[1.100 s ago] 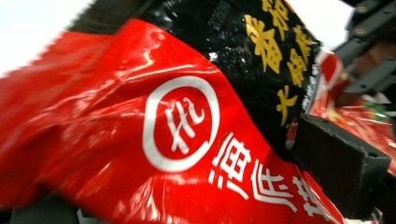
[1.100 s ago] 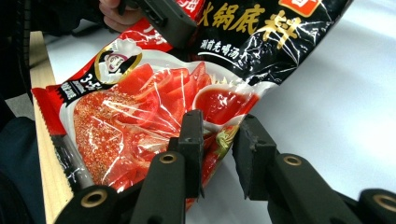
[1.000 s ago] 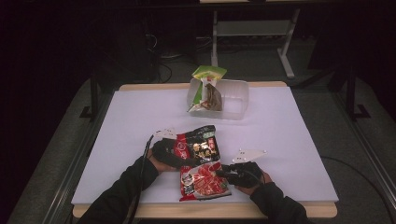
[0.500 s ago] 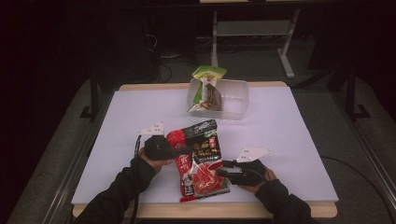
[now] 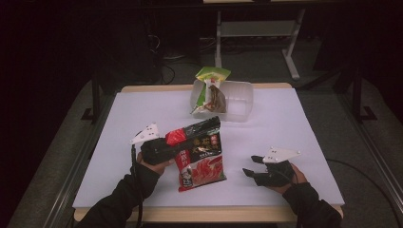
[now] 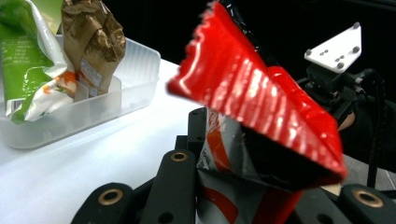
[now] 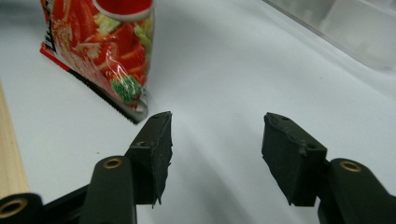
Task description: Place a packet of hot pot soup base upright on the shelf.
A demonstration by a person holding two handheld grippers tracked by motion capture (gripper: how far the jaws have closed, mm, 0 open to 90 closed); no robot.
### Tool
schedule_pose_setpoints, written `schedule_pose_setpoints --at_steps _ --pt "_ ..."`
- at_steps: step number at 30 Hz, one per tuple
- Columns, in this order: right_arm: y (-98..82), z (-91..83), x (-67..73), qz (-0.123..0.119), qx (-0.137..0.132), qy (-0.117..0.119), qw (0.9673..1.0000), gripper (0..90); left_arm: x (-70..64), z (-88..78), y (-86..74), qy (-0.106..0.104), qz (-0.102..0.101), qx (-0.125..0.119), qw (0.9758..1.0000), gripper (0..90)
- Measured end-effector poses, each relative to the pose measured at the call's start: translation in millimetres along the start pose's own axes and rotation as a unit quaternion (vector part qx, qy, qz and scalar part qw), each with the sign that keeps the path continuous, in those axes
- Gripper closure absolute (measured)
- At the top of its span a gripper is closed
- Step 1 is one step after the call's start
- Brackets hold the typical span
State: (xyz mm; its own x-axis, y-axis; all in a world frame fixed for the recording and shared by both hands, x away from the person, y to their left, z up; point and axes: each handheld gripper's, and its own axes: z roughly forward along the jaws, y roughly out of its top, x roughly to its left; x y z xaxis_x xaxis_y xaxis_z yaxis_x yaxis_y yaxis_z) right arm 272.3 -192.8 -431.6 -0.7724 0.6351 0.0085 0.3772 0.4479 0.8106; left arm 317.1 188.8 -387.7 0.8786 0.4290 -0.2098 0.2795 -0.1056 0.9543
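White desk (image 5: 294, 123): left claw (image 5: 190, 145) pinches the red packet (image 5: 199, 154) aloft; at its 3 o'clock, right claw (image 5: 251, 172), just opened, holds nothing.

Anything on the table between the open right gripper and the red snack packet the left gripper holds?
Nothing: in the high view, only bare white table separates right gripper from red snack packet.

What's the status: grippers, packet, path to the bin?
Left gripper shut on red packet, lifted off table. Right gripper open, jaws just opening, nothing between. Bin holds two packets; path open.
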Motion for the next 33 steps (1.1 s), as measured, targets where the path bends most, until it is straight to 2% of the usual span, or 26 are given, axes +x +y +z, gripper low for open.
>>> schedule_pose_setpoints --at_steps 3,6,11,14,20,26,29,31,33 --pt "-4.3 1.4 -2.9 -0.002 0.007 -0.008 0.9999 40.4 -1.9 0.1 0.8 0.008 0.001 0.0 1.0 80.6" --pt "-7.5 1.7 -3.9 -0.007 0.014 -0.014 0.9998 39.7 -4.8 0.3 2.9 0.017 0.011 -0.001 0.9998 80.7" --pt "-7.7 0.9 -6.2 -0.012 0.012 -0.023 0.9996 39.4 -6.7 0.9 6.7 0.035 0.022 -0.007 0.9991 81.2" --pt "-8.1 -0.1 -7.8 -0.006 0.007 -0.027 0.9996 39.0 -6.2 0.5 9.0 0.044 0.026 -0.011 0.9986 81.4" --pt "-10.9 -3.8 -9.2 0.0 0.0 -0.029 0.9996 39.1 -7.3 2.1 19.6 0.074 0.042 -0.024 0.9961 81.6" --pt "-11.2 -7.5 -10.4 0.008 -0.009 -0.035 0.9993 38.9 -1.4 19.4 34.1 0.092 0.051 -0.043 0.9935 81.6" --pt "-11.4 -8.2 -11.3 0.011 -0.014 -0.035 0.9992 38.8 1.3 33.0 42.5 0.098 0.047 -0.054 0.9926 81.5" --pt "-12.1 -8.3 -12.0 0.012 -0.014 -0.035 0.9992 38.8 1.0 43.4 48.1 0.105 0.055 -0.058 0.9913 81.5" --pt "-12.7 -8.6 -12.9 0.012 -0.013 -0.035 0.9992 38.9 0.4 53.6 52.9 0.102 0.054 -0.062 0.9913 81.5"
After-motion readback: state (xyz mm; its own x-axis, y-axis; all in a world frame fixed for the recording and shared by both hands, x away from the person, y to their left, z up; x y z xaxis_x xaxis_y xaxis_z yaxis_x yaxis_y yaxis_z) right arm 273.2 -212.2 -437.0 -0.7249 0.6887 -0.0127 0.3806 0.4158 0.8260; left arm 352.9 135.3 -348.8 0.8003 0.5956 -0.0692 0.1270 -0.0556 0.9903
